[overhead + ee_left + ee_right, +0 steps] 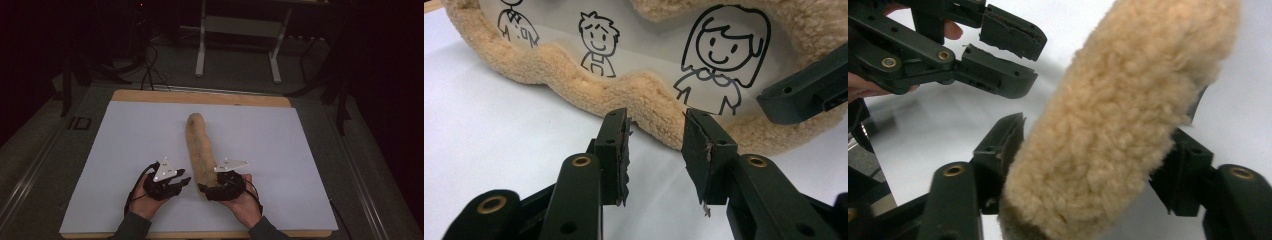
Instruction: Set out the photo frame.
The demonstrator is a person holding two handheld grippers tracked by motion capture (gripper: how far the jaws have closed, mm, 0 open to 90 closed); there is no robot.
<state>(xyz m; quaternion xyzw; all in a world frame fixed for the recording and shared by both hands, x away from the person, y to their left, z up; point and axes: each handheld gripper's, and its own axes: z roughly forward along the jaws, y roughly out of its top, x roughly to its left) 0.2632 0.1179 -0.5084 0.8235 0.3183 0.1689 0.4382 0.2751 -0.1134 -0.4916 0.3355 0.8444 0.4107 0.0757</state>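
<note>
A long tan fleece case (199, 145) lies lengthwise on the white sheet (125, 150), one end far, one end near. In the left gripper view its side has a clear window (649, 45) printed with cartoon figures, edged by fleece (644, 95). My right gripper (207, 189) is at the near end. In the right gripper view its jaws (1098, 155) press both sides of the fleece (1128, 100). My left gripper (182, 182) sits just left of the case. It is open (658, 125), nothing between its jaws, tips close to the fleece edge. It also appears in the right gripper view (1035, 62).
The white sheet covers a wooden board (200, 96) on the table. A white frame with legs (200, 50) and cables (150, 70) stand on the dark floor beyond. A person's hands hold both grippers at the near edge.
</note>
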